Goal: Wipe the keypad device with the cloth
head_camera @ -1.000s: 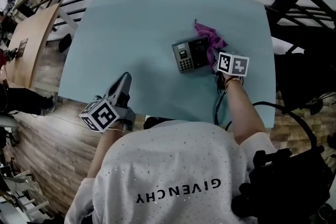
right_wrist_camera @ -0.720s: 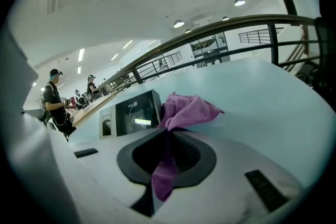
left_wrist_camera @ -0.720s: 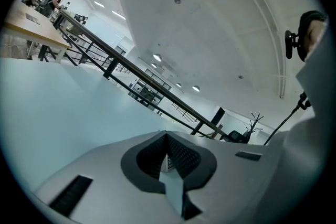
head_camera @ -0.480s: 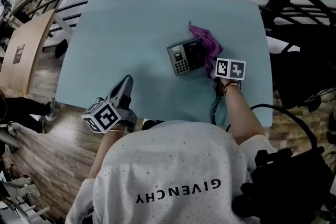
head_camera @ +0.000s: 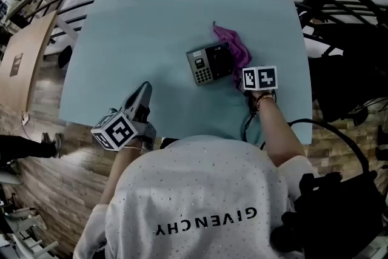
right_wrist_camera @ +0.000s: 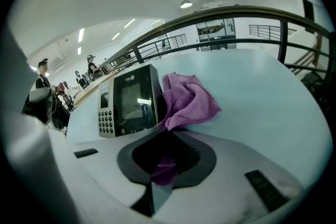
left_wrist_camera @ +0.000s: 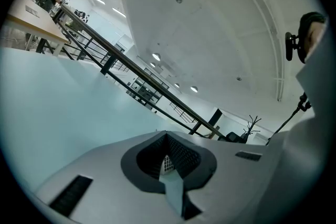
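Clamped in our right gripper (right_wrist_camera: 164, 147), the purple cloth (right_wrist_camera: 189, 99) had slid rightward across the keypad device (right_wrist_camera: 128, 102), mid-wipe; our left gripper (left_wrist_camera: 167, 165) sat closed, empty.

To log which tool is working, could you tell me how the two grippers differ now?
The right gripper is clamped on the purple cloth; the left gripper holds nothing. The right sits beside the keypad device; the left is well apart, near the table edge. Both are shut.
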`<state>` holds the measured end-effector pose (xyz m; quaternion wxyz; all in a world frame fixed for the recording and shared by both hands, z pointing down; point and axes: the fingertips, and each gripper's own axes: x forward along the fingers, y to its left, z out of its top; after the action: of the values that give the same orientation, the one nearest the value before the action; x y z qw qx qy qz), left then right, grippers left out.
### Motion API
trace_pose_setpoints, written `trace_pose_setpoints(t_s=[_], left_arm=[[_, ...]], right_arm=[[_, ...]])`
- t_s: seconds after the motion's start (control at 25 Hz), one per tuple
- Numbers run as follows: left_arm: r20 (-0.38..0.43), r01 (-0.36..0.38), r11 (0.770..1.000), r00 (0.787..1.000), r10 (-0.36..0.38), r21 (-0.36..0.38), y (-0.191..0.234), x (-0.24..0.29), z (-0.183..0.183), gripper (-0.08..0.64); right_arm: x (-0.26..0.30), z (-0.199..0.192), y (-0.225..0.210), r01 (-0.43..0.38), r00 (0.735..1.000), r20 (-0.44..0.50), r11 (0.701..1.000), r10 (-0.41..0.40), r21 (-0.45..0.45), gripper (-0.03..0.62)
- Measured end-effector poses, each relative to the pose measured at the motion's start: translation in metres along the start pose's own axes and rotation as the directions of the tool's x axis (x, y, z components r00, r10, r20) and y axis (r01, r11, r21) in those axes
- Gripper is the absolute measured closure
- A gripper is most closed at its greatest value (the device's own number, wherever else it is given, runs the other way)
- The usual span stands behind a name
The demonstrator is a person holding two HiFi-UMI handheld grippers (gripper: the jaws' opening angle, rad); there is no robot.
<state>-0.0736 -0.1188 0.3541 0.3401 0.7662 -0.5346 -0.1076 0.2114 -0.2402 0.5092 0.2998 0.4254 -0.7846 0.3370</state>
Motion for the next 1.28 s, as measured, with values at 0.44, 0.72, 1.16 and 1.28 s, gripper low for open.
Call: trace_pose_setpoints(t_s=[0.44, 0.72, 1.16, 1.28], left_arm=[[-0.009, 0.019, 0.999, 1.000, -0.019, -0.035, -0.011, 0.006, -0.028, 0.560], [-0.005, -0.074, 0.996, 0.997, 0.074, -0.057, 0.004, -0.001, -0.051, 0.560], [0.017, -0.115, 0.990, 0.993, 0.117, -0.079, 0.013, -0.017, -0.054, 0.560], [0.059, -0.136, 0.988, 0.988, 0.141, -0.076, 0.014, -0.014, -0.036, 0.560]], right_arm=[[0.002, -0.011, -0.004, 0.058, 0.989, -0.112, 0.961, -0.092, -0.272, 0.565], [0.007, -0.016, -0.003, 0.109, 0.976, -0.118, 0.884, -0.181, -0.455, 0.565], [0.003, -0.012, -0.003, 0.119, 0.972, -0.112, 0.839, -0.209, -0.531, 0.565], [-0.010, 0.004, 0.004, 0.072, 0.995, -0.031, 0.917, -0.091, -0.392, 0.565]])
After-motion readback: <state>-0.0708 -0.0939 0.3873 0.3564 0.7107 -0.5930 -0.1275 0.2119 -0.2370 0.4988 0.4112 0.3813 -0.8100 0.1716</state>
